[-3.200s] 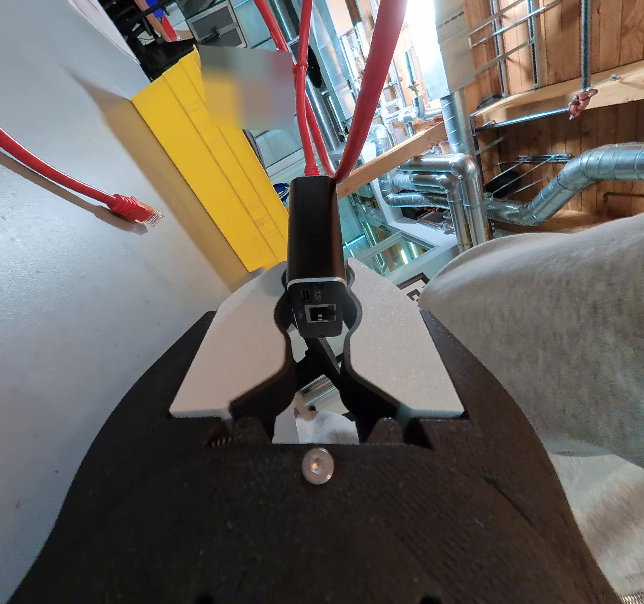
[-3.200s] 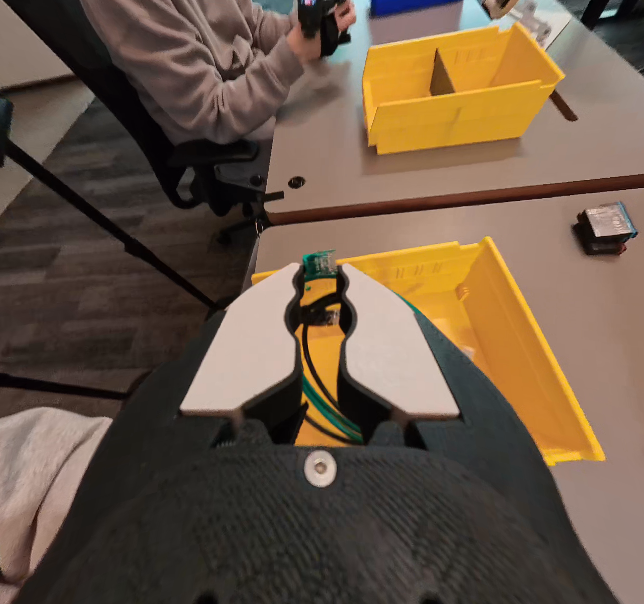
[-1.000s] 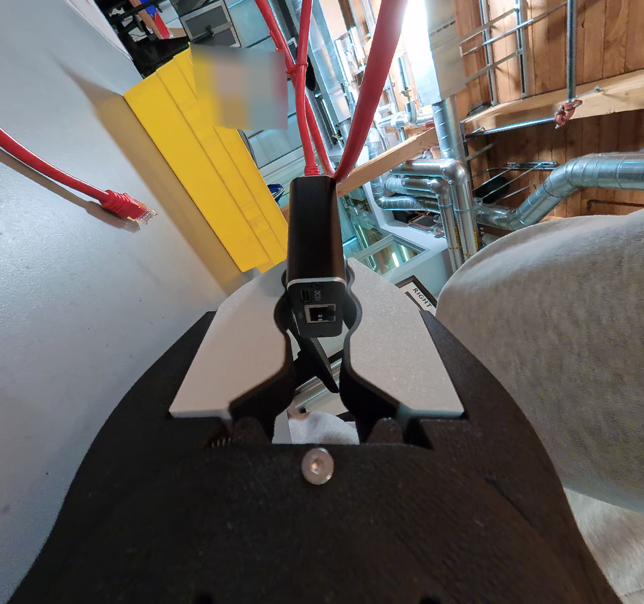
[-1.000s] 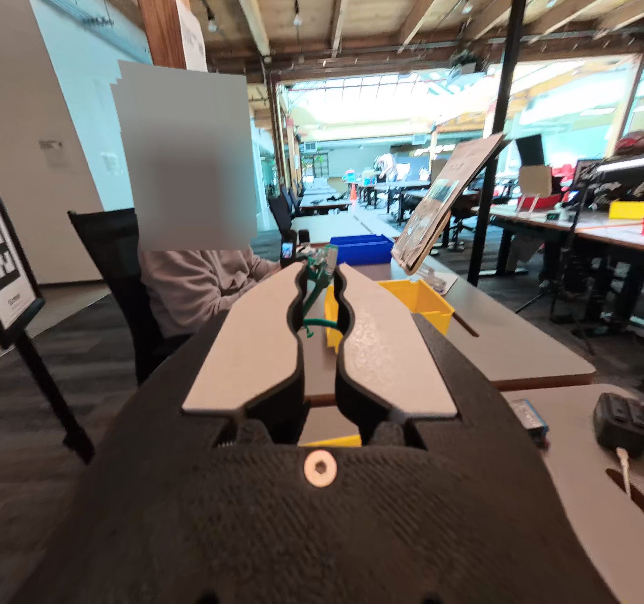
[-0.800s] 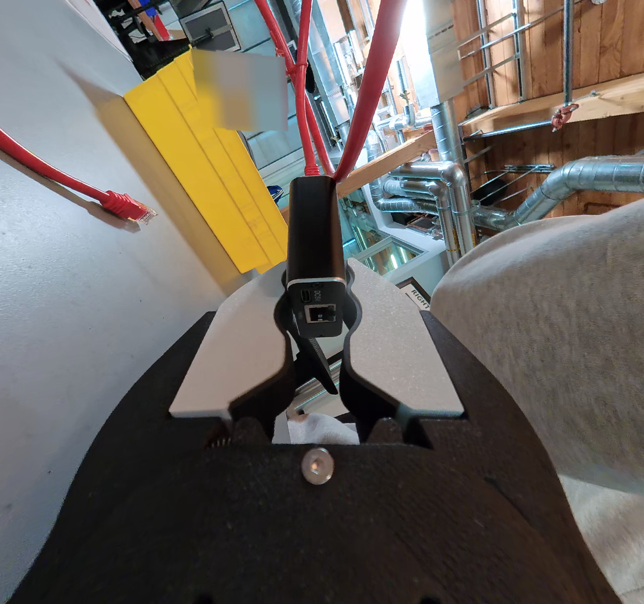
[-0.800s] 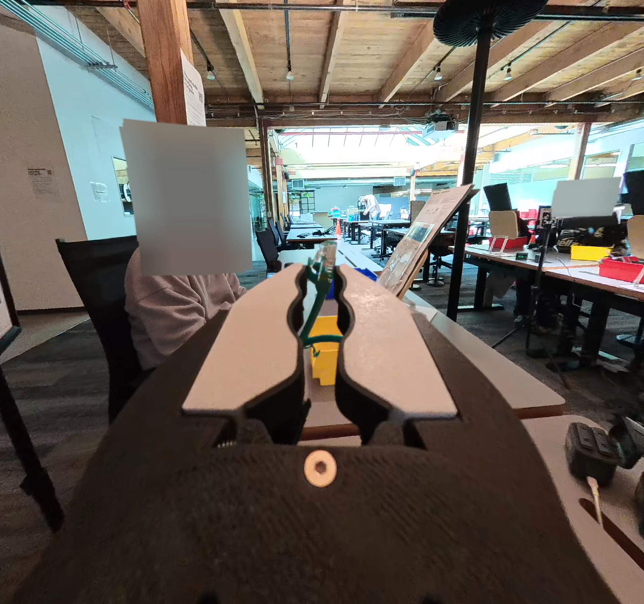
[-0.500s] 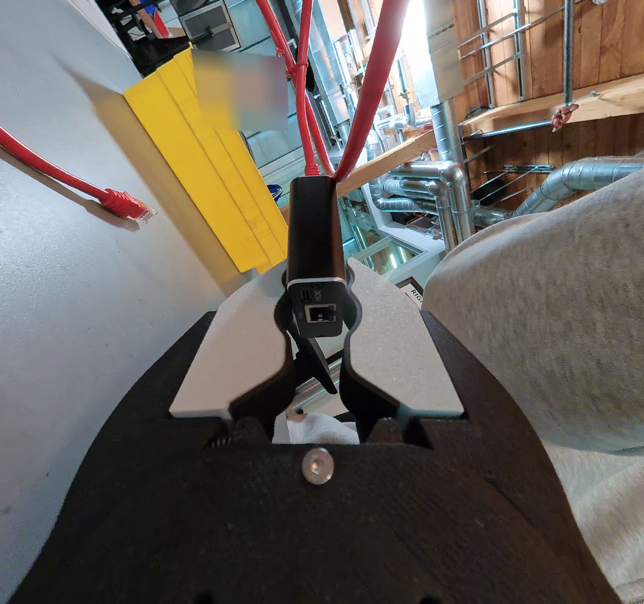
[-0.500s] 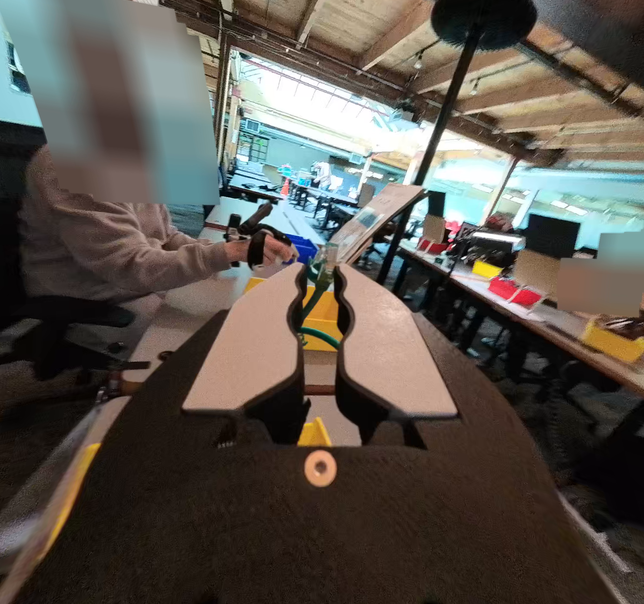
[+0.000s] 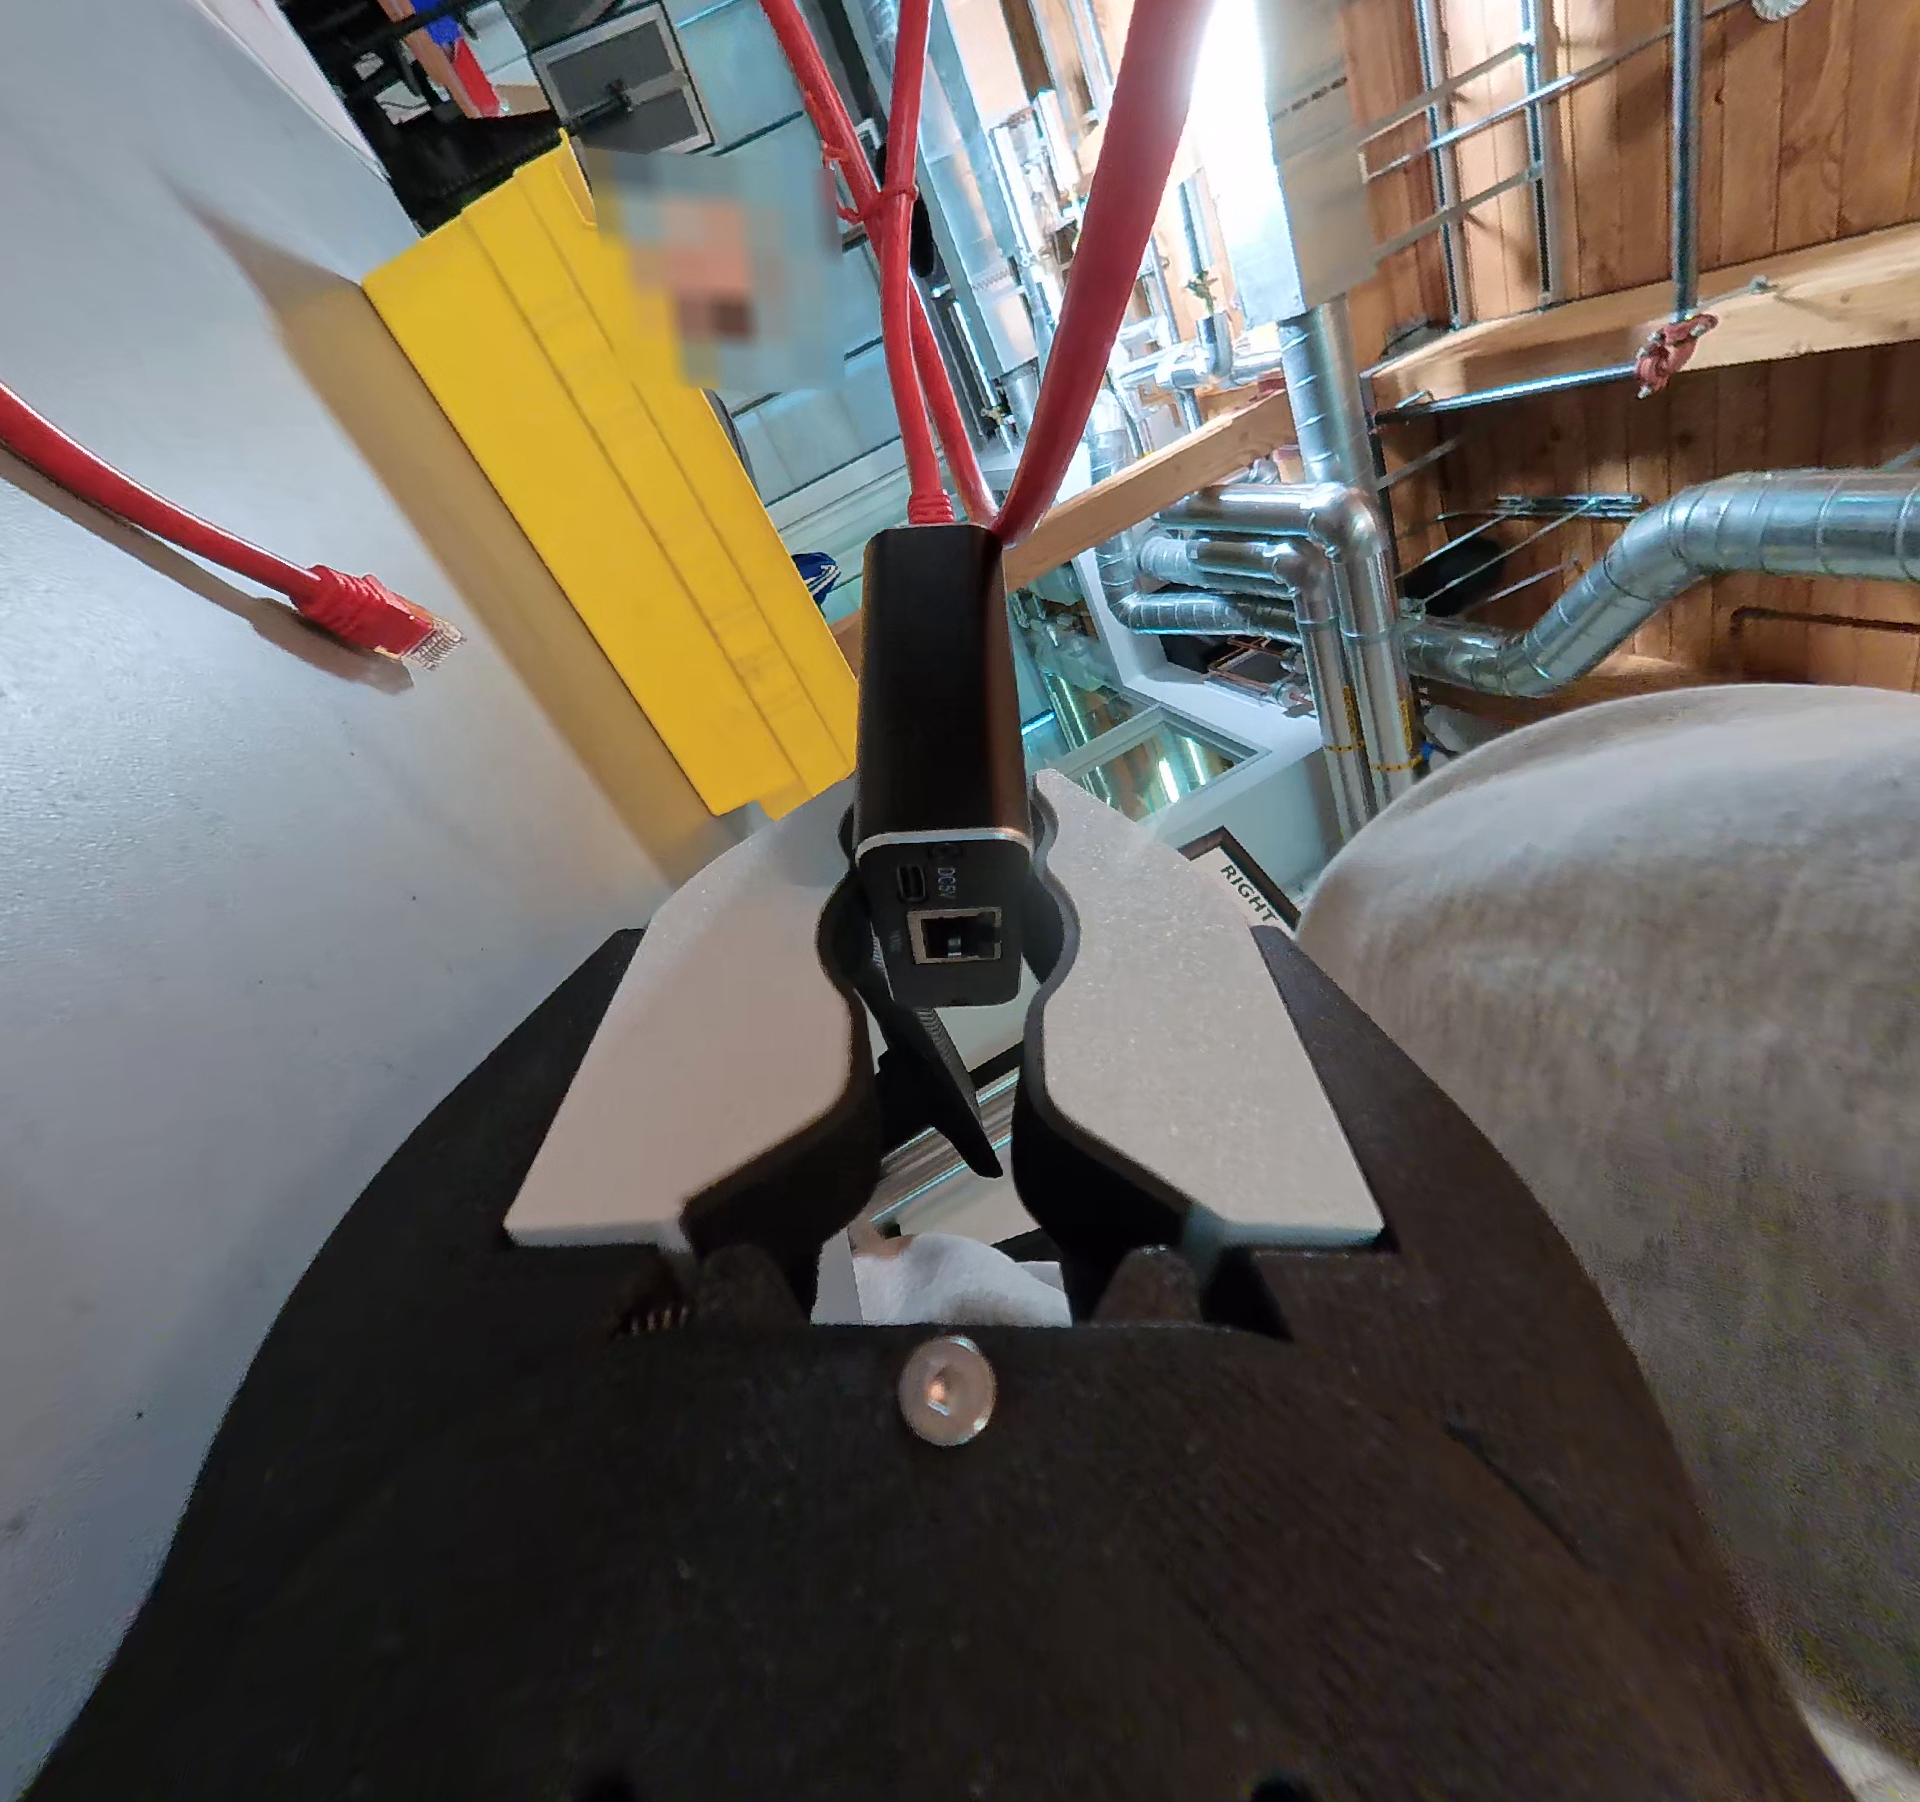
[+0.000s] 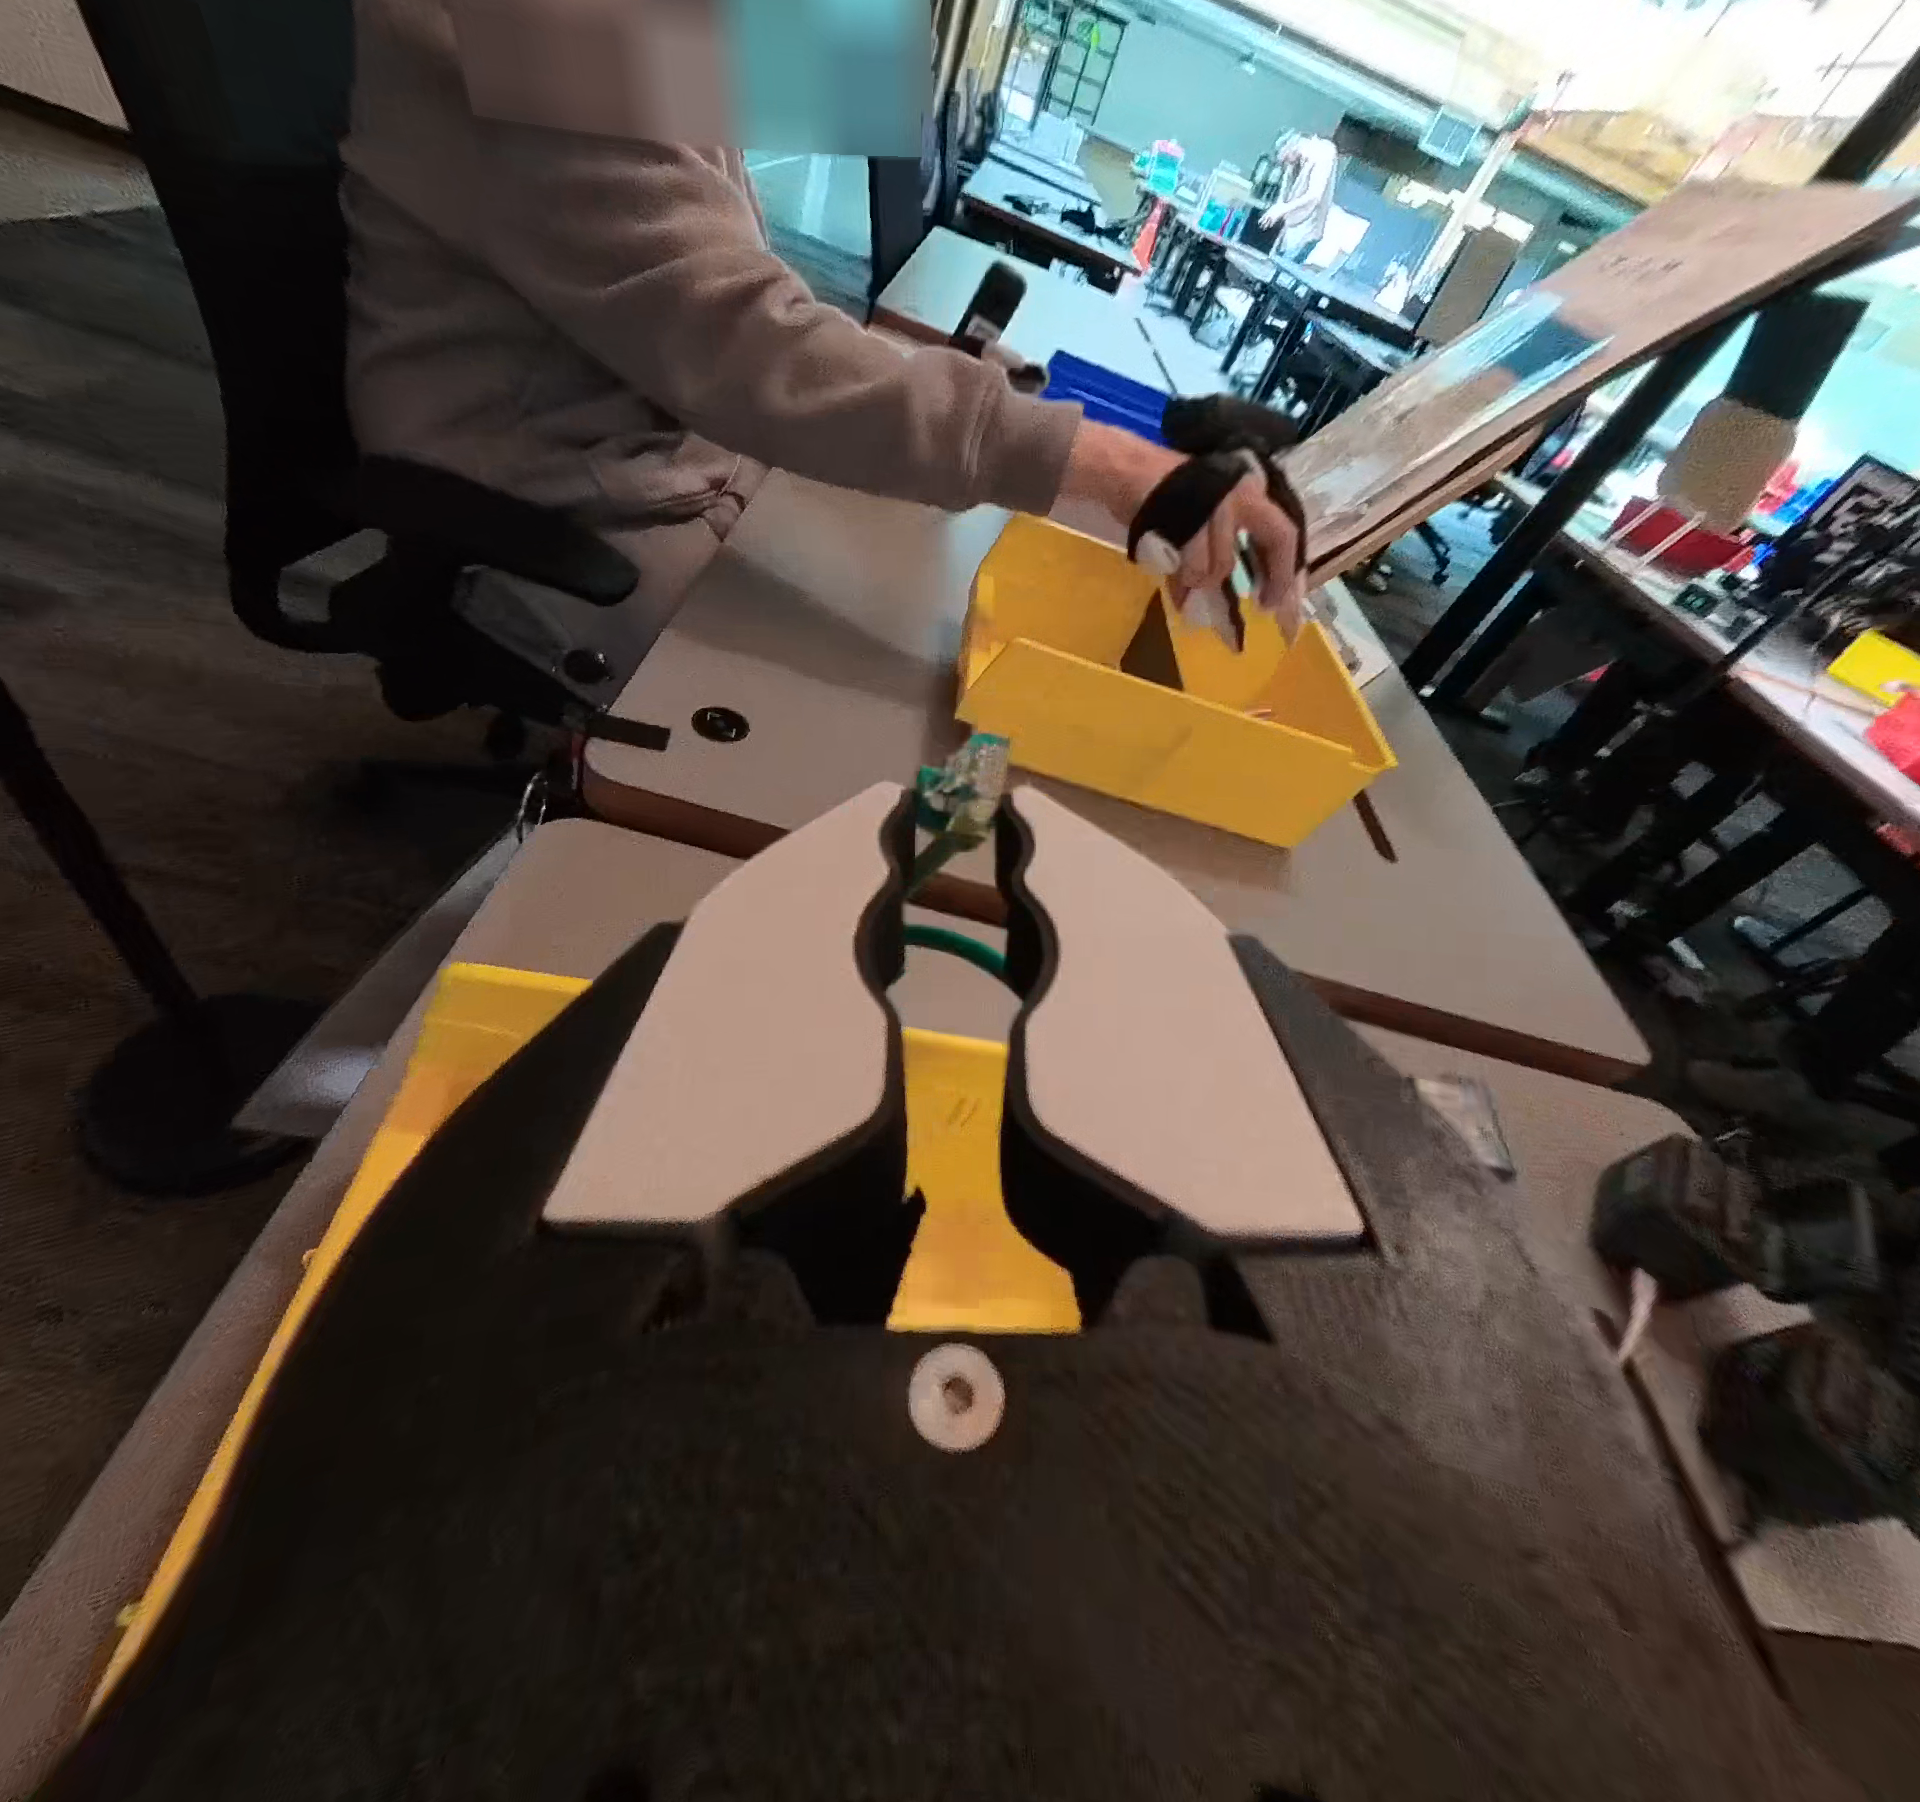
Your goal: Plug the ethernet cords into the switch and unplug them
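My left gripper (image 9: 940, 807) is shut on a black switch (image 9: 935, 703), held on end beside the grey tabletop (image 9: 208, 921). Its near face shows an empty port. Red ethernet cords (image 9: 1101, 194) run out of its far end. A loose red cord plug (image 9: 374, 609) lies on the table to the left. My right gripper (image 10: 954, 796) is shut on a green ethernet cord (image 10: 961, 796), whose clear plug sticks out past the fingertips. The cord loops down behind the fingers, above a yellow bin (image 10: 457, 1035) on the near table.
A yellow bin (image 9: 623, 505) stands on the table behind the switch. A grey sleeve (image 9: 1610, 1077) fills the right of the left wrist view. In the right wrist view a person (image 10: 623, 318) reaches a hand into another yellow bin (image 10: 1174, 734) on the far table. Black items (image 10: 1745, 1233) lie at right.
My right gripper has tipped from looking across the room down to the tables, with the green cord in it. The left gripper and switch have stayed still. The sleeve has shifted.
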Demonstrator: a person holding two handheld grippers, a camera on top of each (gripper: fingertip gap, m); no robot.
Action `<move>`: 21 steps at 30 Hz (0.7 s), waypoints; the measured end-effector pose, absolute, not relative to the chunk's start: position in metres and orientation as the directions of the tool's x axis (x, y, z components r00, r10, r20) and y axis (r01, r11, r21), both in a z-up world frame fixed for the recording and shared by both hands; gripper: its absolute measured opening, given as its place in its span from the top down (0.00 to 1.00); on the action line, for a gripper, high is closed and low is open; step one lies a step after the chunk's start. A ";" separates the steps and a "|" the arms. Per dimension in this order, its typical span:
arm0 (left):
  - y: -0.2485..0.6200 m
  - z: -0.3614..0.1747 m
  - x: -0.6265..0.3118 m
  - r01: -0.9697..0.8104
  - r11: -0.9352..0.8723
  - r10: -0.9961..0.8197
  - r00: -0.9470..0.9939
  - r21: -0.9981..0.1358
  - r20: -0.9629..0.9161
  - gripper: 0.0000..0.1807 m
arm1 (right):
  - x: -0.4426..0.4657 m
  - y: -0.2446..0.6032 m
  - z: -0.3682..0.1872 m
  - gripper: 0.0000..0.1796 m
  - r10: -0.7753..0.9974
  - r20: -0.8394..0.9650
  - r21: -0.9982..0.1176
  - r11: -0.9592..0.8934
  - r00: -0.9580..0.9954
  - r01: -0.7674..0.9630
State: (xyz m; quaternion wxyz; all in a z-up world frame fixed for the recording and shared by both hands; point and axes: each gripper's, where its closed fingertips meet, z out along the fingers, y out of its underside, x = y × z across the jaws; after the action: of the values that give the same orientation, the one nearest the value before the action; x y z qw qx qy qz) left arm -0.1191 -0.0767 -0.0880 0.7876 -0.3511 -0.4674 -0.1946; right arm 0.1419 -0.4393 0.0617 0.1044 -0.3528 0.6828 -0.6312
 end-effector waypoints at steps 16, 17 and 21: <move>-0.076 -0.088 -0.119 0.638 0.679 0.013 0.485 -0.364 0.874 0.86 | 0.089 -0.475 0.038 0.91 -0.365 0.292 -0.935 0.085 -0.884 -0.344; -0.076 -0.088 -0.119 0.638 0.679 0.012 0.484 -0.363 0.875 0.86 | 0.082 -0.477 0.035 0.91 -0.361 0.249 -0.944 0.117 -0.899 -0.308; -0.076 -0.088 -0.120 0.639 0.679 0.011 0.484 -0.362 0.875 0.86 | 0.064 -0.477 -0.005 0.89 -0.373 0.090 -0.916 0.332 -0.923 -0.224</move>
State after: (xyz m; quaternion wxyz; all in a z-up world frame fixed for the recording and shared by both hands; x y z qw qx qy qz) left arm -0.1196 -0.0763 -0.0882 0.7882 -0.3476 -0.4673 -0.1991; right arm 0.0638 -0.4772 -0.0046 0.0682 -0.1834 0.8133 -0.5480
